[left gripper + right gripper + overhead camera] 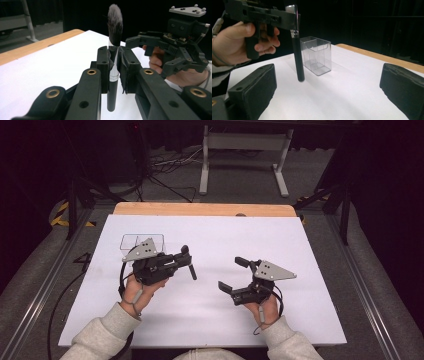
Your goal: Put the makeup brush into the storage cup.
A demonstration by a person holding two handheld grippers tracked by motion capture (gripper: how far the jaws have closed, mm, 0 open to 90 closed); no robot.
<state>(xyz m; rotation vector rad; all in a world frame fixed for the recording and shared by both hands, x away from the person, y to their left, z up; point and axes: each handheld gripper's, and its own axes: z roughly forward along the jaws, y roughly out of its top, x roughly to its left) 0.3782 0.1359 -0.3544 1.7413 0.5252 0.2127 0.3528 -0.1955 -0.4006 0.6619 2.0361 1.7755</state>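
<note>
The left tool (113,65) is clamped on the makeup brush (114,37) at its metal ferrule, holding it upright above the white bench (210,320), bristles up; it looks light, with a stiff, smooth, probably slippery handle and soft bristles best left untouched. The right tool (231,274) stands wide and empty. Farther back, on the bench, sits a clear, rigid plastic box (317,55), thin-walled and open-topped.

Sleeves: I see light grey sweatshirt sleeves with ribbed cuffs on both forearms.
Left gripper (184,257): black body, two black jaws with dark padded faces, brass-coloured rings at the joints.
Right gripper (233,274): same black build, with thick black pads (254,92) on the jaws.
Top plates: a grey three-cornered plate with small screws on each gripper.
Cables: a thin black cable from each gripper, and a grey strap at each hand.
</note>
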